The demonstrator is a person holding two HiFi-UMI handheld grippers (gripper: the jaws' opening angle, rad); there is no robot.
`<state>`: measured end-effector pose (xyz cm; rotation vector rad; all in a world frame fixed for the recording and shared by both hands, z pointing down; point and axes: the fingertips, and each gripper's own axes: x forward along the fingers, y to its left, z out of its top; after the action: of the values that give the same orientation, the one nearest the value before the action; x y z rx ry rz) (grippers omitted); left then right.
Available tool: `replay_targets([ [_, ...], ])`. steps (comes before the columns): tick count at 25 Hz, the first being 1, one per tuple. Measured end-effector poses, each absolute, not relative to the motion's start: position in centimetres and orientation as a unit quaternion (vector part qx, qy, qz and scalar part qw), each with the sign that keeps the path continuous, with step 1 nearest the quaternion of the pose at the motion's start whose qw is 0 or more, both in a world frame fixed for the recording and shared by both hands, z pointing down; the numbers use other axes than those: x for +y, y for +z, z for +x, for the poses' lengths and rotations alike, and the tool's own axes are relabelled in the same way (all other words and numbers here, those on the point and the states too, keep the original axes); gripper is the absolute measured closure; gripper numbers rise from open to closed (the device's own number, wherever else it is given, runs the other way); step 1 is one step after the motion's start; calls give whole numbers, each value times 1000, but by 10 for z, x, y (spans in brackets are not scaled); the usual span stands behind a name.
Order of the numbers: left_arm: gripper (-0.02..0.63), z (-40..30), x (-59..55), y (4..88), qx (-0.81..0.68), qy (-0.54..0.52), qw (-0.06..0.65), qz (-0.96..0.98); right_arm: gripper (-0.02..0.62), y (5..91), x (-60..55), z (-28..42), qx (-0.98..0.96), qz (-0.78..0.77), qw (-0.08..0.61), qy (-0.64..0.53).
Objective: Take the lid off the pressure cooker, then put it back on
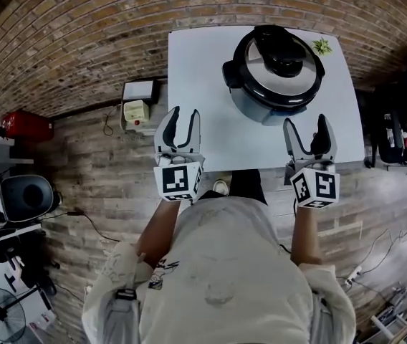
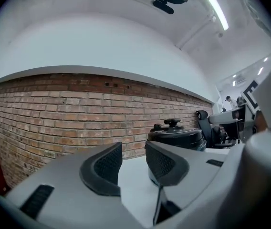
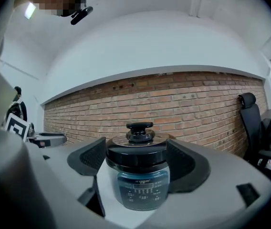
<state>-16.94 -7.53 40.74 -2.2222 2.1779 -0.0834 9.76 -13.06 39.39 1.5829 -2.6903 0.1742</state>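
Since the left gripper [image 1: 180, 127] and right gripper [image 1: 309, 136] hang spread and empty by the table [image 1: 203, 92] edge nearest the person, reach farther in — the pressure cooker [image 1: 261, 107] stands far right, lid [image 1: 281, 74] on (grip its knob [image 1: 284, 57] squarely).

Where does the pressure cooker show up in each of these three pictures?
Head view: pressure cooker at top, right of centre.
Left gripper view: pressure cooker right of centre, past the fingers.
Right gripper view: pressure cooker low centre, seen between the fingers.
Shared landmark: brick wall behind it.
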Motion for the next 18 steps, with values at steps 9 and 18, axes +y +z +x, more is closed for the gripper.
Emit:
replay_targets([
  [9, 439, -169, -72, 406, 697, -34, 19, -716, 190, 397, -133, 87, -864, 500, 15, 59],
  [18, 537, -170, -70, 393, 703, -15, 45, -710, 321, 393, -131, 83, -865, 500, 30, 39],
])
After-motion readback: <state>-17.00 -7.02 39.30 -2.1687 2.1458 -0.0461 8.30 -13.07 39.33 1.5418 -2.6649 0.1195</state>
